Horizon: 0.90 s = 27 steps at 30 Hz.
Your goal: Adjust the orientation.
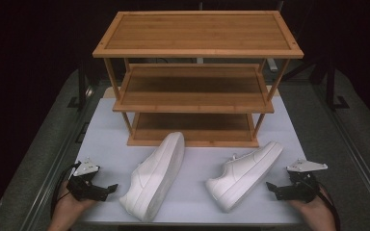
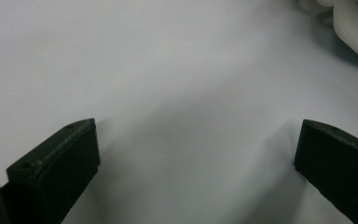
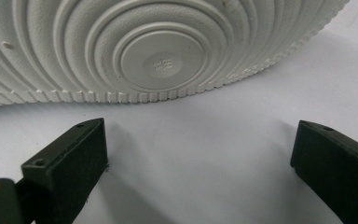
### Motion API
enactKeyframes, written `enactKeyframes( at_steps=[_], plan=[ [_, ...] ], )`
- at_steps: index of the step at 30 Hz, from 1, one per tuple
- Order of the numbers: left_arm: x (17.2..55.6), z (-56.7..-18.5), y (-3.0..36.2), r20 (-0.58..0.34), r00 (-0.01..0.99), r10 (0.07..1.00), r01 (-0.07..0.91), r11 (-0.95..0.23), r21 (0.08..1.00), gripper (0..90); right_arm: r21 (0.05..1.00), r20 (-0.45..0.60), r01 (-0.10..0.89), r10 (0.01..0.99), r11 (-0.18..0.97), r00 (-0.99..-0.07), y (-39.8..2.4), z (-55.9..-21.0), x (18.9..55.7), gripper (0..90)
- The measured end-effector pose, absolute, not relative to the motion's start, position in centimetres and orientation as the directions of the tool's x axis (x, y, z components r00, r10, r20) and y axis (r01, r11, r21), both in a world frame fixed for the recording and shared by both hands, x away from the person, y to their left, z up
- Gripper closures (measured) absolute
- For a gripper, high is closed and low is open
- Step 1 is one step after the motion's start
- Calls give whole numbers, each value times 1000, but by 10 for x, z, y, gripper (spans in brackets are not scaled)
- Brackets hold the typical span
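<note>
Nearest, at the table's near edge, the left gripper (image 1: 107,188) lies low in a hand (image 1: 70,204), jaws spread wide over bare white table (image 1: 192,159), grasping nothing. Just right of it, the left white sneaker (image 1: 155,174) lies tipped on its side. Farther right, the right white sneaker (image 1: 244,174) also lies on its side, its ringed sole (image 3: 163,56) — with a small embossed mark too faint to read — facing the right gripper (image 1: 272,188), likewise released. Behind stands a three-tier wooden rack (image 1: 195,77).
</note>
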<state>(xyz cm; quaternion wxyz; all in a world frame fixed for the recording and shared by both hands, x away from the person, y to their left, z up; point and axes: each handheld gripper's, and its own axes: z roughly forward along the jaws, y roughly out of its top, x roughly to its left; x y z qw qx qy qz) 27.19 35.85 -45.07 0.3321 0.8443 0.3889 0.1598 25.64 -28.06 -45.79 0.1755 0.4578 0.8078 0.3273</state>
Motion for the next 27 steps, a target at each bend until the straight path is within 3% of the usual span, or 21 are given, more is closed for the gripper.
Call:
enactKeyframes(
  at_steps=[16, 19, 21, 27],
  plan=[
    [272, -449, 361, 4, 646, 764, 547, -466, 695, 27, 694, 14, 620, 855, 365, -519, -281, -458, 256, 33],
    [271, -446, 363, -18, 668, 744, 532, -460, 711, 159, 694, 15, 620, 854, 365, -519, -281, -459, 256, 34],
    [270, -443, 362, -16, 669, 743, 526, -459, 716, 199, 694, 15, 620, 855, 364, -519, -281, -458, 256, 34],
    [266, -423, 361, -68, 718, 693, 476, -417, 774, 610, 694, 16, 621, 855, 364, -519, -281, -459, 256, 34]
  ],
)
